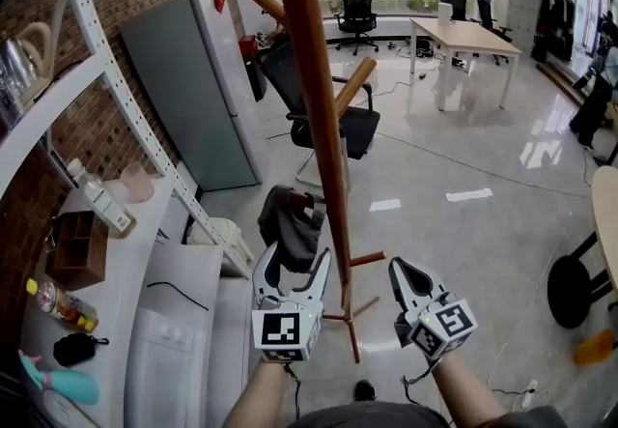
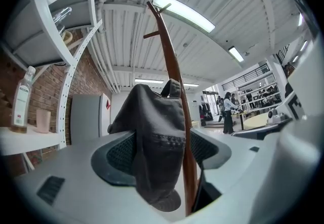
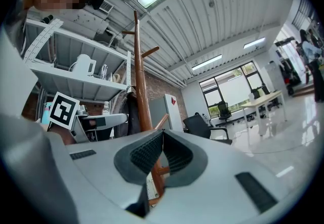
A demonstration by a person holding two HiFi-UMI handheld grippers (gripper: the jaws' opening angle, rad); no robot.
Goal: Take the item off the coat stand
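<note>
The coat stand's brown wooden pole (image 1: 319, 127) rises just ahead of me, with pegs sticking out near its foot. A dark grey cloth item (image 1: 288, 221) hangs on the pole's left side. My left gripper (image 1: 294, 257) is open, its jaws spread wide just below that item. In the left gripper view the grey item (image 2: 152, 137) hangs down between the two pads without being squeezed, and the pole (image 2: 174, 76) stands right behind it. My right gripper (image 1: 401, 267) is to the right of the pole. Its jaws are shut (image 3: 162, 134) with nothing in them.
A white shelf rack (image 1: 106, 78) with bottles (image 1: 97, 199) fills the left side. A grey cabinet (image 1: 193, 88) and a black office chair (image 1: 328, 117) stand behind the stand. A black stool (image 1: 570, 286) and a round table (image 1: 603, 223) are at the right.
</note>
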